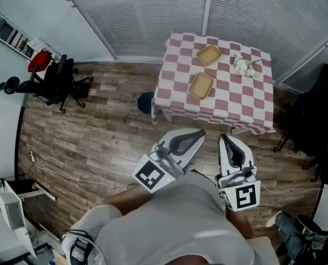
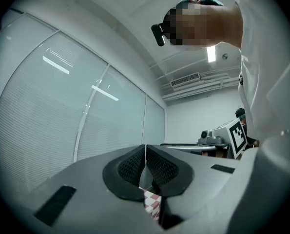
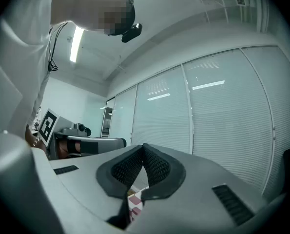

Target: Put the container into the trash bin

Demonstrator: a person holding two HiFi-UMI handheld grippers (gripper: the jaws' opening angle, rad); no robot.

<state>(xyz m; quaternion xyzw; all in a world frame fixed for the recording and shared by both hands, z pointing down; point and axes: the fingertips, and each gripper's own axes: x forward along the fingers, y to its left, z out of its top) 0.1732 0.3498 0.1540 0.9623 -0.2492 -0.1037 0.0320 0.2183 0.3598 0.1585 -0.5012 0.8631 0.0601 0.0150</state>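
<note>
The left claw is clenched tight, pads together, with nothing in it. The right claw is clenched too and holds nothing. Both are close to the person's body and touch nothing.

At 12 o'clock from them stands the table with a pink checked cloth. Two tan containers lie on it, open side up. The near container has its long side running from 1 o'clock to 7 o'clock. The far container lies at its 12 o'clock.

The dark trash bin sits on the floor beside the table, at 8 o'clock from the near container.
</note>
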